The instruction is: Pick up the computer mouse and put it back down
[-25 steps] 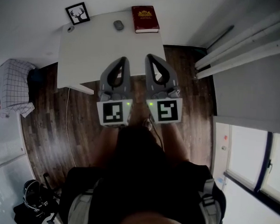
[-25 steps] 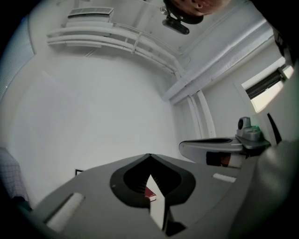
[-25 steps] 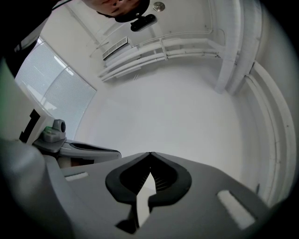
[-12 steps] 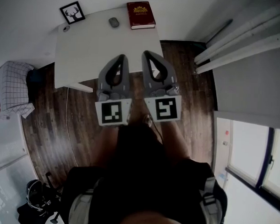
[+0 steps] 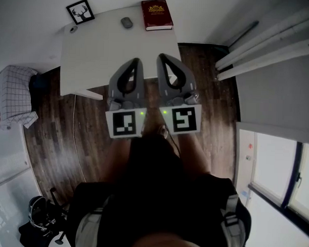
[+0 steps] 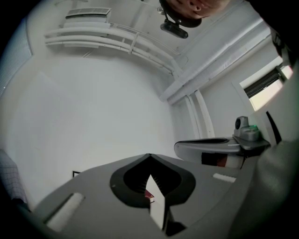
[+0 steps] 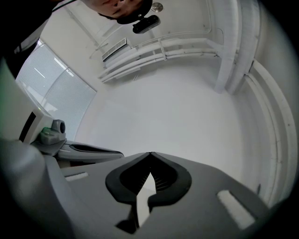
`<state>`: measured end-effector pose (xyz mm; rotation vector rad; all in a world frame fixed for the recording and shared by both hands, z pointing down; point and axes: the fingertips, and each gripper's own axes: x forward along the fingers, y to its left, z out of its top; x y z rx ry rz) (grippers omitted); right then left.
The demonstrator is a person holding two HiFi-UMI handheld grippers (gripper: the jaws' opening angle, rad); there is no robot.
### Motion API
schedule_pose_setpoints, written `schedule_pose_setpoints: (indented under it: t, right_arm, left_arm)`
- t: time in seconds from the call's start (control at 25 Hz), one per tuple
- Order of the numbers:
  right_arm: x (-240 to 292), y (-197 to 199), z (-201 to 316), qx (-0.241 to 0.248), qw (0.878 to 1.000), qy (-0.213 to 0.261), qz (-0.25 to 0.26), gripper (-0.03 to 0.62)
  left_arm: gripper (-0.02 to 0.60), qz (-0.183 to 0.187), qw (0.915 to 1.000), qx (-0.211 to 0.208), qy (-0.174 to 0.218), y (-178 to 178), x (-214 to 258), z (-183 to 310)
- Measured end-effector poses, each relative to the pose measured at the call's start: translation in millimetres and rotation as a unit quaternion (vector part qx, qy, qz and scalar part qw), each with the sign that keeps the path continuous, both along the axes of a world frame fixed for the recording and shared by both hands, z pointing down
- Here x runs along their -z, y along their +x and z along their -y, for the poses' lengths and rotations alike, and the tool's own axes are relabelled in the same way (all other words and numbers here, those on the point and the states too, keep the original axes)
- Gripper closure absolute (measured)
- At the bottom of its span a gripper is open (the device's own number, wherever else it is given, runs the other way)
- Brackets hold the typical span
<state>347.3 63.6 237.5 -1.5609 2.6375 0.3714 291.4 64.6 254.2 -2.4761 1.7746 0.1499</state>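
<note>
Left hand-held gripper (image 6: 149, 155): jaw tips together, nothing held
Through its jaws: red book (image 6: 148, 196), white counter (image 6: 156, 205)
Right hand-held gripper (image 6: 210, 148): alongside at right, green light on
Backdrop: white wall (image 6: 93, 112)

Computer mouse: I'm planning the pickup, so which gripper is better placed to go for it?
Left, probably. The computer mouse lies almost straight ahead of the left gripper; the right gripper faces the red book instead. Both are shut, empty.

Left tool (image 5: 135, 61), right tool (image 5: 162, 58) side by side, seemingly closed.
</note>
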Motion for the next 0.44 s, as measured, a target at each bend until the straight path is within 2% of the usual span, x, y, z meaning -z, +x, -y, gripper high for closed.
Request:
schedule_pose_setpoints:
  t: [0.44]
  right_arm:
    - [3.8, -6.4, 1.6, 0.005, 1.0, 0.006, -0.001, 0.58]
  left_arm:
    - [0.582, 0.004, 1.0, -0.001, 0.009, -4.3, 5.3, 0.8]
